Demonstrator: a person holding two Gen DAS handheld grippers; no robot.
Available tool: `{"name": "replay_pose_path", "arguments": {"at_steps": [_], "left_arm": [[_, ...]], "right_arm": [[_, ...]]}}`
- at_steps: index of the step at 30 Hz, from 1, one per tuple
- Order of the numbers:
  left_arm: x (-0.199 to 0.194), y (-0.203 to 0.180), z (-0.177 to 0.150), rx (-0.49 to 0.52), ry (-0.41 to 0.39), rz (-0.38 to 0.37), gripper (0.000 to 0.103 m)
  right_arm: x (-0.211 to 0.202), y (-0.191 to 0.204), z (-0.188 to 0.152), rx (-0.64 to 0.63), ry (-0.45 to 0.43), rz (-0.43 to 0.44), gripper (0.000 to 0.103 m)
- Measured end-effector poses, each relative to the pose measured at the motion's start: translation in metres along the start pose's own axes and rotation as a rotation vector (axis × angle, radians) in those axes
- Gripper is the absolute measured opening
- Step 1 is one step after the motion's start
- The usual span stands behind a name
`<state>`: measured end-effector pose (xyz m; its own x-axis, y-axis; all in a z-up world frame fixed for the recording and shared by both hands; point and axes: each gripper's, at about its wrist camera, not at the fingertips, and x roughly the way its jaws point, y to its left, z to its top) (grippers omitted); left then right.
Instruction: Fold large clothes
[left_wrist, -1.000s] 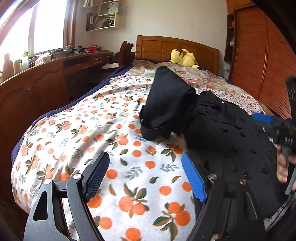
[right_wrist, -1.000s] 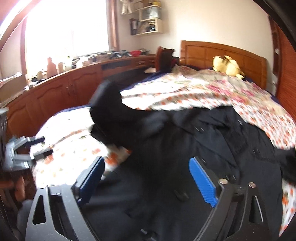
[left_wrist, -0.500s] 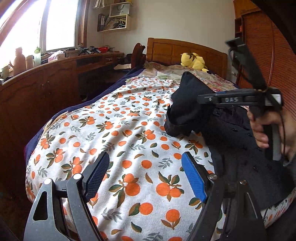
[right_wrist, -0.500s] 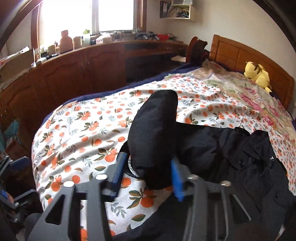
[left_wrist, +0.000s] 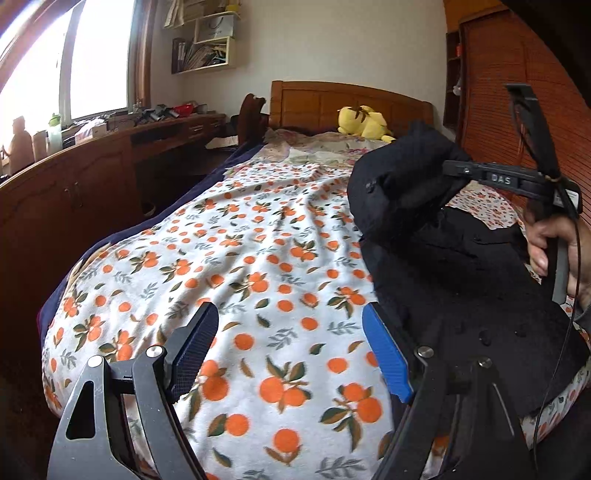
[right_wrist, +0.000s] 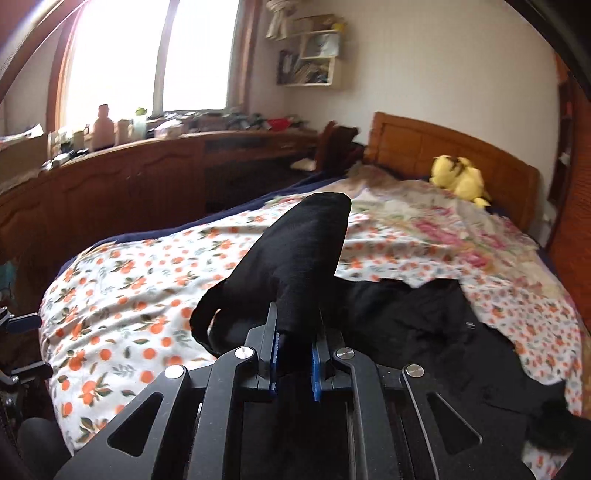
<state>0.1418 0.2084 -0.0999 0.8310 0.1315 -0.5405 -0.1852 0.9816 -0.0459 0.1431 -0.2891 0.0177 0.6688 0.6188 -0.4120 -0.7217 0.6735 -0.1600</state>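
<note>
Black gripper frames (left_wrist: 291, 360), silver screws, blue-padded fingers (left_wrist: 386, 356).

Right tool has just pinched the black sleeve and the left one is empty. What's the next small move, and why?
Probably carry the sleeve across over the black coat. The right tool has just been closing and is now shut on the sleeve end, which stands lifted off the orange-print bedspread, while the coat body lies flat on the bed. The left tool hangs open, holding nothing.

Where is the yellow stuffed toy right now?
The yellow stuffed toy lies at the far end of the bed, right up against the wooden headboard; in the right wrist view it is upper right, beyond the black coat.
</note>
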Motion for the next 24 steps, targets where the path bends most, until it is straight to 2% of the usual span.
{"name": "replay_pose_path", "arguments": {"at_steps": [3,5,8,9,11,14,16,20,24], "left_arm": [[0.003,-0.018,0.007,0.021,-0.009,-0.023,0.081],[0.010,-0.034,0.012,0.037,-0.011,-0.047,0.081],[0.021,-0.055,0.019,0.052,-0.016,-0.081,0.081],[0.026,-0.064,0.023,0.056,-0.018,-0.096,0.081],[0.036,-0.078,0.029,0.059,-0.022,-0.118,0.081],[0.051,-0.097,0.038,0.055,-0.030,-0.151,0.081],[0.062,-0.110,0.043,0.059,-0.036,-0.161,0.081],[0.081,-0.124,0.047,0.056,-0.027,-0.188,0.081],[0.097,-0.131,0.043,0.066,-0.013,-0.191,0.081]], "right_arm": [[-0.019,-0.037,-0.019,0.020,0.002,-0.106,0.013],[-0.021,-0.061,-0.036,0.051,0.050,-0.162,0.013],[-0.022,-0.089,-0.063,0.099,0.118,-0.197,0.015],[-0.022,-0.096,-0.073,0.106,0.142,-0.211,0.020],[-0.021,-0.103,-0.086,0.112,0.180,-0.221,0.024],[-0.019,-0.105,-0.094,0.099,0.213,-0.242,0.042],[-0.015,-0.102,-0.087,0.078,0.210,-0.256,0.053],[-0.010,-0.104,-0.086,0.077,0.213,-0.247,0.058],[-0.004,-0.106,-0.093,0.105,0.228,-0.185,0.058]]}}
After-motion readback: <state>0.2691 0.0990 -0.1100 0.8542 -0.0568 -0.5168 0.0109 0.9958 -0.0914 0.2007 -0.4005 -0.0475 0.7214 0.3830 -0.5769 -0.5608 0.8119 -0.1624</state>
